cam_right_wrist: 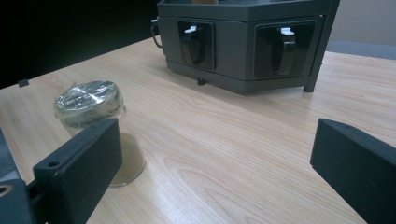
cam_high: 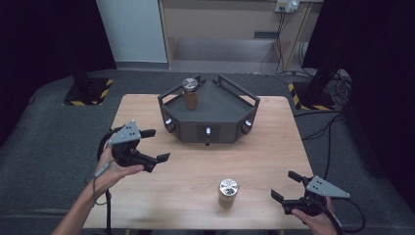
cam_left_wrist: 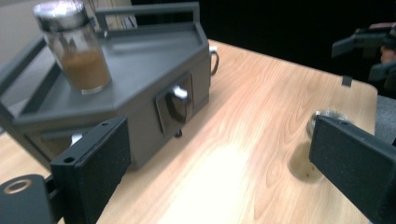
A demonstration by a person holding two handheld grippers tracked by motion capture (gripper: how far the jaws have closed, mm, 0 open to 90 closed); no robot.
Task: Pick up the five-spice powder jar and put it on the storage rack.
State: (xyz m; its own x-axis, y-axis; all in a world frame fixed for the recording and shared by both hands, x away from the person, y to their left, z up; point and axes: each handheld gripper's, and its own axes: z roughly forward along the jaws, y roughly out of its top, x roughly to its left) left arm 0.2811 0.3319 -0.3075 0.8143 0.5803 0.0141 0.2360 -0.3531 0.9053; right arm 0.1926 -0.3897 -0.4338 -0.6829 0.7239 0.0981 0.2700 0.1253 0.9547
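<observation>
A dark grey angular rack point(cam_high: 210, 115) point(cam_left_wrist: 140, 70) point(cam_right_wrist: 243, 37) stands at the back middle of the wooden table point(cam_high: 186, 171). A glass jar of brown powder with a metal lid point(cam_high: 190, 93) point(cam_left_wrist: 74, 46) stands upright on its top. A second metal-lidded jar point(cam_high: 228, 192) point(cam_right_wrist: 95, 128) point(cam_left_wrist: 322, 126) stands on the table near the front. My left gripper point(cam_high: 155, 145) point(cam_left_wrist: 219, 168) is open at the table's left, holding nothing. My right gripper point(cam_high: 285, 185) point(cam_right_wrist: 219, 168) is open at the front right, the second jar beside its left jaw.
The rack's faces carry recessed levers with white tips point(cam_right_wrist: 282, 46) point(cam_left_wrist: 180, 95). Beyond the table are grey floor, a striped-edged stand base point(cam_high: 88, 90), cables point(cam_high: 313, 132) and a pale cabinet point(cam_high: 220, 29). Bare wood lies between the grippers.
</observation>
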